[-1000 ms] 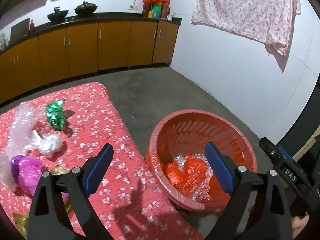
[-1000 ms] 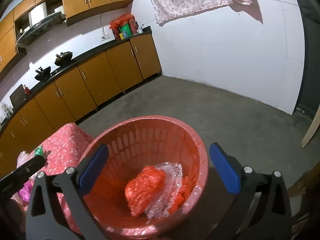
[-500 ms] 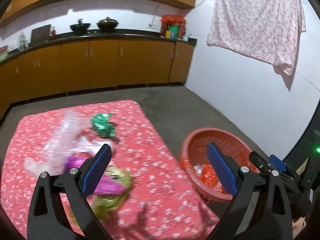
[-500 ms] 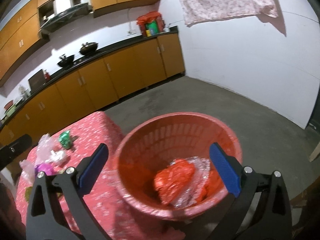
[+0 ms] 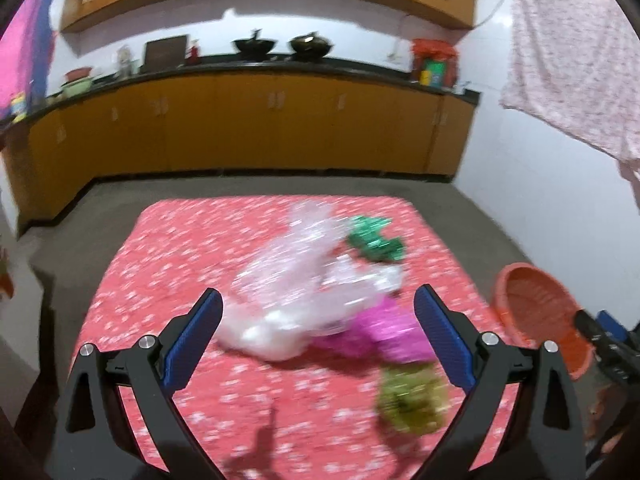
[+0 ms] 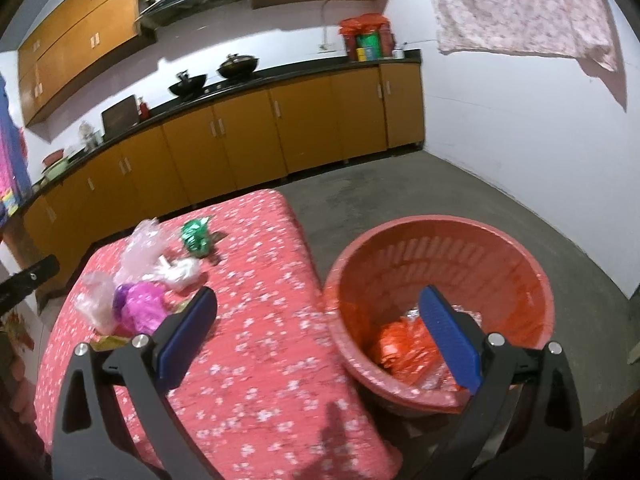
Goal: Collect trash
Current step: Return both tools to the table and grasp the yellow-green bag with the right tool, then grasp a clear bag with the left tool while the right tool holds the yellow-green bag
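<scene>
Left wrist view, blurred. We see the left gripper [image 5: 316, 336] with its jaws spread wide and nothing between them, held above a table with a red flowered cloth [image 5: 168, 264]. Trash lies in a cluster on the cloth ahead of the fingers: a clear plastic bag [image 5: 288, 280] in the middle, a green foil wrapper [image 5: 374, 240] at its far right, a magenta foil wrapper [image 5: 384, 328] at its near right, and a yellow-green wrapper [image 5: 412, 400] nearest of all, close to the right finger. The red basket [image 5: 536, 312] stands on the floor to the right of the table.

Right wrist view, sharper. We see the right gripper [image 6: 318, 334] also spread wide and empty, held over the gap between table and basket. The basket [image 6: 440, 256] sits just beside the table's right edge and holds orange wrappers [image 6: 400, 344] and some clear plastic. On the cloth [image 6: 260, 340], to the far left, lie the green wrapper [image 6: 196, 238], the clear bag [image 6: 140, 252], the magenta wrapper [image 6: 140, 304] and a white crumpled piece [image 6: 180, 272]. Brown cabinets [image 6: 240, 140] line the far wall.
</scene>
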Demonstrator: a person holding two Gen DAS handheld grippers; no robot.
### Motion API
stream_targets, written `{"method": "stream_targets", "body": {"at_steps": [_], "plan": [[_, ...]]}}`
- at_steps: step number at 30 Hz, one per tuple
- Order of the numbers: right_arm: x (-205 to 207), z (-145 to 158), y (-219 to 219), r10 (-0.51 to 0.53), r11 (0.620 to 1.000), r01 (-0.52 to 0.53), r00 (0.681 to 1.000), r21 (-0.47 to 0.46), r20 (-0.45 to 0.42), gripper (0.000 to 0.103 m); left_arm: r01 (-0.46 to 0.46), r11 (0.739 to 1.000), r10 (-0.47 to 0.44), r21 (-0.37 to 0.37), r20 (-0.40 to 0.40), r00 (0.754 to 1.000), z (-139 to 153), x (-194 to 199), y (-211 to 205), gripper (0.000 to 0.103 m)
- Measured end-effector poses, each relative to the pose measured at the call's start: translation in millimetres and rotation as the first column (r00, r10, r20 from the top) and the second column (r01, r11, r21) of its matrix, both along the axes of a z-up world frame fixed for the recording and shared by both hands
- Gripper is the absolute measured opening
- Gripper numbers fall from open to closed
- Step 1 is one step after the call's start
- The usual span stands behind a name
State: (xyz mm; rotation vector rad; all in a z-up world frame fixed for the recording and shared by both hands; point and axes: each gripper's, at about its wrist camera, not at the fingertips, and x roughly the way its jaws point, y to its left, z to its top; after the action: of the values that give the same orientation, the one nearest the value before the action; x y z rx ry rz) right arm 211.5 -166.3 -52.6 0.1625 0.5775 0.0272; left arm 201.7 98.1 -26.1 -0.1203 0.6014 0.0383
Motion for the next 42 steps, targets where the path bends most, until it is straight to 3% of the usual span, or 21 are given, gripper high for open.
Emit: {"method": "stream_targets", "body": {"at_steps": [9,16,24,27,30,35,42], "plan": [[-6,-12,57,0.171,0.985,-0.171,0.984,0.004,-0.04,0.094,-0.12,0.993,0.119,-0.002,-0.056,0.991,-24,-13,60,0.096],[-17,-37,114,0.343,0.936,-0.35,0.931,-0.033,-0.125,0.079,-0.151,0.988,0.151,0.005,-0.055,0.987,-27,-29,83,0.096],[-9,-51,165,0.389,0.911,-0.405,0.907,-0.081,-0.158,0.069,-0.169,0.986,0.168,-0.013,-0.071,0.983,-29,-37,95,0.096],[-7,-49,176,0.377,0.91,-0.395,0.915,-0.127,-0.146,0.068,-0.169,0.986,0.168,-0.008,-0.073,0.983,-30,-38,96,0.096],[1,-53,180,0.363,0.91,-0.387,0.917,-0.147,-0.165,0.059,-0.167,0.986,0.165,-0.021,-0.084,0.983,-34,-35,96,0.096],[9,-61,166,0.366,0.912,-0.394,0.908,-0.114,-0.204,0.025,-0.141,0.99,0.138,-0.024,-0.086,0.987,-36,-31,87,0.096],[-5,-55,129,0.357,0.92,-0.38,0.913,-0.093,-0.195,0.018,-0.072,0.997,0.072,0.003,-0.083,0.994,-42,-23,59,0.096]]}}
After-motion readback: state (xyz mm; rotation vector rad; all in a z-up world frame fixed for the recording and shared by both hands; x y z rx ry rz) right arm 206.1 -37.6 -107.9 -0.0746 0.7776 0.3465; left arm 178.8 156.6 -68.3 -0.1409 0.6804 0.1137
